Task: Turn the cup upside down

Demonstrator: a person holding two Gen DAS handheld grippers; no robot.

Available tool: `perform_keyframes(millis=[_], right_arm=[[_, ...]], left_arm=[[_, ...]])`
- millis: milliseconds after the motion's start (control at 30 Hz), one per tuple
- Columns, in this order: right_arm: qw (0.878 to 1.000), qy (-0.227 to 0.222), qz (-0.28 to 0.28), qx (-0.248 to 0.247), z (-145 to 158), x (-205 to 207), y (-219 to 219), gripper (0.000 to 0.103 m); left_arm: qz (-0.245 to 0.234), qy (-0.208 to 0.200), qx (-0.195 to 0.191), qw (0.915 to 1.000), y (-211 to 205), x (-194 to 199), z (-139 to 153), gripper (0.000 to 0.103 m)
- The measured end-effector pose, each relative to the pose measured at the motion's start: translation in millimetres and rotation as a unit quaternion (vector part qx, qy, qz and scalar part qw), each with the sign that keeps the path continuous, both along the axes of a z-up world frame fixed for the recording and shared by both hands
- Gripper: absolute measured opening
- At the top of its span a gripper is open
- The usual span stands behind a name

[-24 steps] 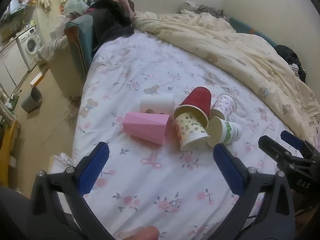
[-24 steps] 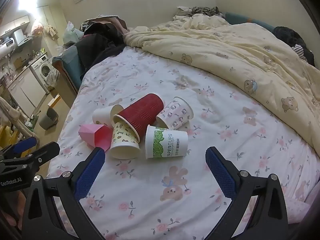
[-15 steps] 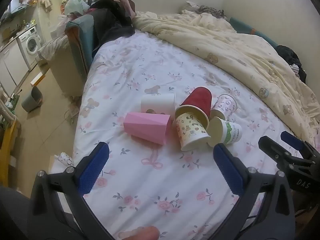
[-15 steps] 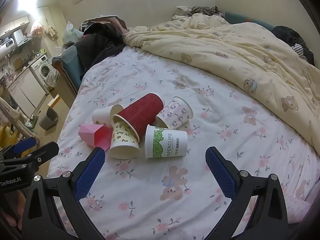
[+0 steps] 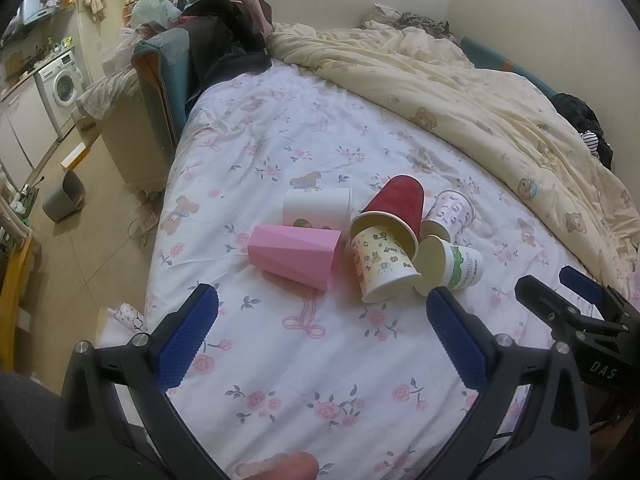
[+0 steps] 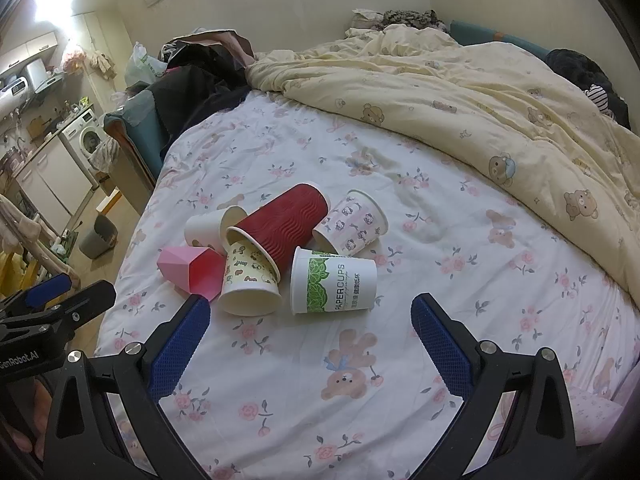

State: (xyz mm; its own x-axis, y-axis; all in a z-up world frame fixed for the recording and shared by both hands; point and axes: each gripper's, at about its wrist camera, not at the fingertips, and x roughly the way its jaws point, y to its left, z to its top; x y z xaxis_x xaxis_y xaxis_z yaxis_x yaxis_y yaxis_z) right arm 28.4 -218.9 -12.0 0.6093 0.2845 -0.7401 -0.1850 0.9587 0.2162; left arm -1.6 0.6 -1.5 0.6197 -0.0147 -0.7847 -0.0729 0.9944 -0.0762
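Several cups lie on their sides in a cluster on the flowered bed sheet [image 5: 304, 380]: a pink faceted cup [image 5: 298, 255], a white cup [image 5: 318, 208], a red ribbed cup [image 5: 398, 204], a yellow cartoon cup [image 5: 382, 266], a green-leaf paper cup [image 6: 334, 286] and a pink-print cup [image 6: 352, 222]. My left gripper [image 5: 322, 330] is open and empty, in front of the pink and yellow cups. My right gripper [image 6: 310, 336] is open and empty, just short of the green-leaf cup. Each gripper also shows at the edge of the other's view.
A cream bear-print duvet [image 6: 460, 92] is bunched at the back and right of the bed. The bed's left edge drops to the floor, where a grey bin [image 5: 64, 196] stands. A teal chair piled with dark clothes [image 5: 216, 52] stands at the bed's far left corner.
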Motion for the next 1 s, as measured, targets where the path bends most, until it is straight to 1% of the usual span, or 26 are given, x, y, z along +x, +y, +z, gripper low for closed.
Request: perform_keyframes(millis=[500, 533, 1000], right_arm=[[1.000, 0.006, 0.000, 0.000, 1.1, 0.5, 1.7, 0.103], [1.000, 0.007, 0.000, -0.002, 1.0, 0.2, 1.8, 0.103], [1.000, 0.010, -0.002, 0.005, -1.1, 2.2, 0.1, 0.103]], left_arm=[[0.004, -0.006, 0.005, 1.0000, 3.6, 0.5, 1.3, 0.103], [0.007, -0.006, 0.006, 0.9999, 4.7, 0.4, 4.8, 0.103], [0.012, -0.003, -0.004, 0.9999, 10.5, -1.8, 3.5, 0.103]])
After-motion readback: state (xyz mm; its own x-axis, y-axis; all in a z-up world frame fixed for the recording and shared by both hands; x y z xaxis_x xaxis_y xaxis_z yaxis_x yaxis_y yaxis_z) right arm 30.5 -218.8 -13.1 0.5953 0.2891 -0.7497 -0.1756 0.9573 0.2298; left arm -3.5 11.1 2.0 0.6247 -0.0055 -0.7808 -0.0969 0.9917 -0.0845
